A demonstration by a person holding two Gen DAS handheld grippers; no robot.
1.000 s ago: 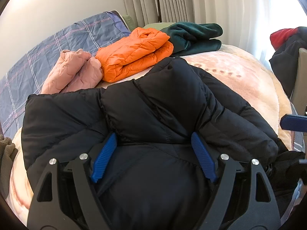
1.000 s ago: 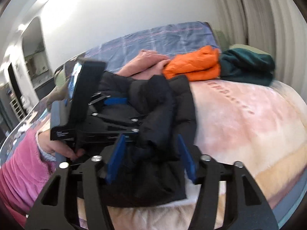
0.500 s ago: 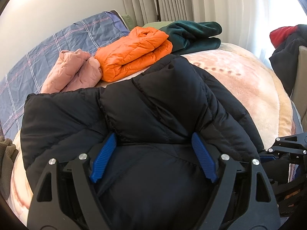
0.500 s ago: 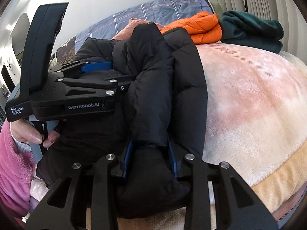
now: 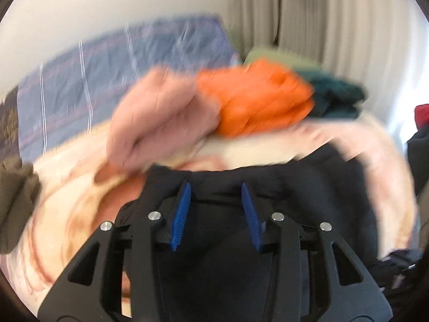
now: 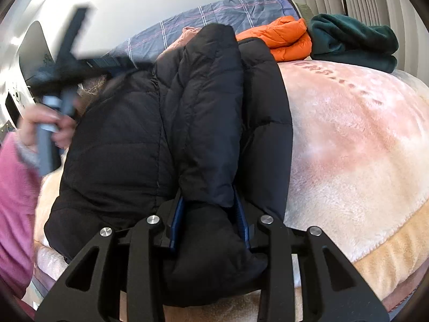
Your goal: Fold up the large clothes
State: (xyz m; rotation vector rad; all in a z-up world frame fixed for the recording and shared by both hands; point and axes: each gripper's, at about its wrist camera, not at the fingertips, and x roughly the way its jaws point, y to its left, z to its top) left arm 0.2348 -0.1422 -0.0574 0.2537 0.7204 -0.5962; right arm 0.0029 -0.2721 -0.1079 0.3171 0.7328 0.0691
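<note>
Orange jacket and green fleece lie beyond black jacket.

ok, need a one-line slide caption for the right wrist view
Right hand-held gripper clamps a black puffer jacket sleeve on the pink blanket; folded clothes behind.

The puffer jacket lies on the bed, stretching forward from the right claw, which has the jacket's near end between its fingers. Beyond the jacket's far end, three folded garments sit in a row. The left claw, blurred, seems to be above the jacket's edge, left of the right claw.
</note>
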